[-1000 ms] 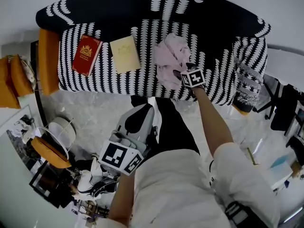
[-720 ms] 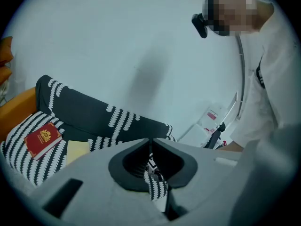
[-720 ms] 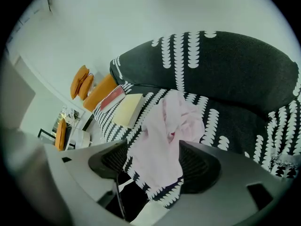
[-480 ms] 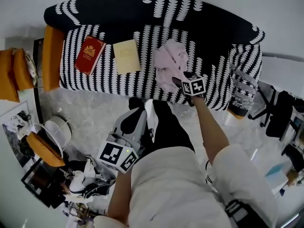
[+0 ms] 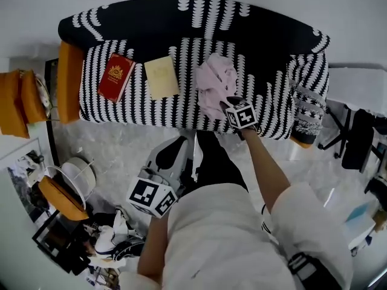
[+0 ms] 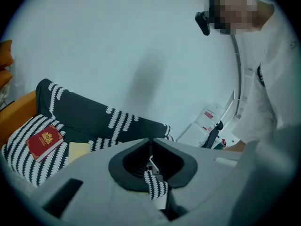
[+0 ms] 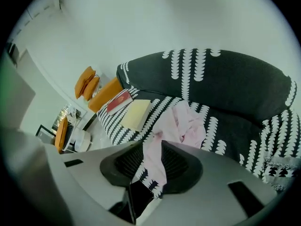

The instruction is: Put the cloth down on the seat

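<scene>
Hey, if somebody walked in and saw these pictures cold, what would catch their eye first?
The black sofa with its bold white scalloped stripes fills the top of the head view. On its seat a crumpled pink cloth lies right of the middle. A red book and a cream book lie side by side to the left of it.

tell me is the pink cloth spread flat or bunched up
Bunched up: the pink cloth sits in a crumpled, ridged heap on the striped sofa seat, not laid flat.
</scene>
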Demonstrator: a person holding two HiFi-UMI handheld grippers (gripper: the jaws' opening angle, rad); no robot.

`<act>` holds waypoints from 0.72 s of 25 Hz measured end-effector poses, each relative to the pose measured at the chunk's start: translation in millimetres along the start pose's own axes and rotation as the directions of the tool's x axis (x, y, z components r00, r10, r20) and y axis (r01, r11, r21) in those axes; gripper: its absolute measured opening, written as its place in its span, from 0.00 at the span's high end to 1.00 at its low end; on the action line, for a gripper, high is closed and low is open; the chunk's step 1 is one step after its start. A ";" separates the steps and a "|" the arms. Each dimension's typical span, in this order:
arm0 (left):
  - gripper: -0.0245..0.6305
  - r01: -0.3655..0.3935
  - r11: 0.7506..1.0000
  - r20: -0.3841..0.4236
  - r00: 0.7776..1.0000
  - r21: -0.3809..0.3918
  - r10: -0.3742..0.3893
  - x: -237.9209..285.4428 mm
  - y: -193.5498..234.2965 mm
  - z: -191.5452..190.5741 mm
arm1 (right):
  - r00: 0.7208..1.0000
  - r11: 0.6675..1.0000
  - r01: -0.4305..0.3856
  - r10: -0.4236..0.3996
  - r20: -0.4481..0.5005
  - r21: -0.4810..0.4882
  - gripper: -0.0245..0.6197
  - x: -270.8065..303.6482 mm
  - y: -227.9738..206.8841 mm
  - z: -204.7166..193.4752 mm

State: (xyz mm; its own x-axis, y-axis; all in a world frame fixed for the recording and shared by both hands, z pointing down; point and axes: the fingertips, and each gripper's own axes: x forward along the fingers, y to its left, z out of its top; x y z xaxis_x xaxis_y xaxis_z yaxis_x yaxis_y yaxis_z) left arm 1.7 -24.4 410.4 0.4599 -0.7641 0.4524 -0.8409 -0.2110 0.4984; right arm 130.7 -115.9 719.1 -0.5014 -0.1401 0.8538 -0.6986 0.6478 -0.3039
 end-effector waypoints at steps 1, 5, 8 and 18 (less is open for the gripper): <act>0.92 0.005 1.000 0.002 1.000 0.001 -0.005 -1.6 -1.2 0.9 | 1.000 1.000 0.007 -0.007 0.002 -0.008 0.79 -2.7 3.0 0.5; 0.92 0.048 0.999 0.010 0.999 0.022 -0.048 -13.6 -5.8 0.1 | 1.000 0.999 0.023 -0.022 0.021 -0.033 0.84 -14.0 21.4 1.6; 0.92 0.080 0.996 0.018 0.997 0.045 -0.080 -30.1 -9.6 -6.5 | 0.999 0.998 0.038 -0.036 0.033 -0.045 0.87 -23.9 40.5 -3.8; 0.92 0.144 0.982 0.051 0.987 0.125 -0.151 -119.9 -9.0 -34.4 | 0.995 0.997 0.077 -0.074 0.069 -0.031 0.91 -62.2 135.0 -50.6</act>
State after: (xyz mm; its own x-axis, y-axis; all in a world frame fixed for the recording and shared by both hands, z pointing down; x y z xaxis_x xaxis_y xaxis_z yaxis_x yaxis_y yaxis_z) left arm -36.0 90.1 377.0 0.5668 -0.7532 0.3339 -0.7948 -0.3933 0.4621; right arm 93.4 18.2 646.3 -0.4821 -0.2394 0.8427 -0.7187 0.6581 -0.2242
